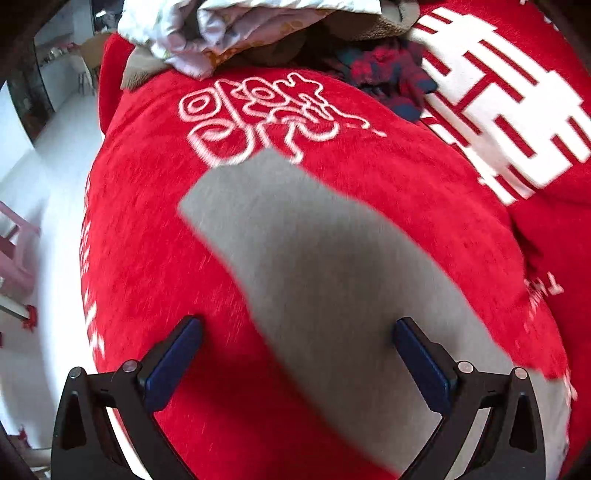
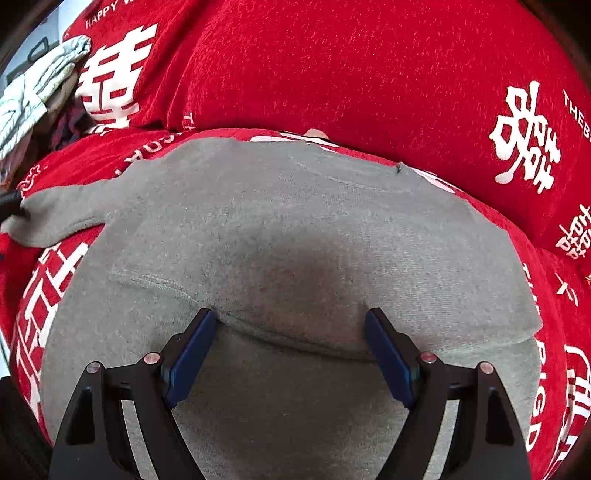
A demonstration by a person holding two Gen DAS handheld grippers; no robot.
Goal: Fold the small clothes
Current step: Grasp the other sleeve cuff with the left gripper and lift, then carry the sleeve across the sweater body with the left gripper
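A grey top point(image 2: 280, 236) lies flat on the red sofa cover point(image 2: 369, 66). Both hand-held grippers, left point(image 1: 297, 332) and right point(image 2: 291, 321), hover spread wide, empty. Folding looks just begun; next, pinch a sleeve point(image 1: 258, 206).

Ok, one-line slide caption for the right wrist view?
Open right tool poised over a folded edge of the grey knit garment spread on the red cover with white lettering.

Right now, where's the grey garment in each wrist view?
Left wrist: grey garment, one sleeve-like strip running from centre to the lower right, blurred.
Right wrist: fills the centre and bottom, spread flat.
Shared landmark: the pale bundle of clothes, top left in both.
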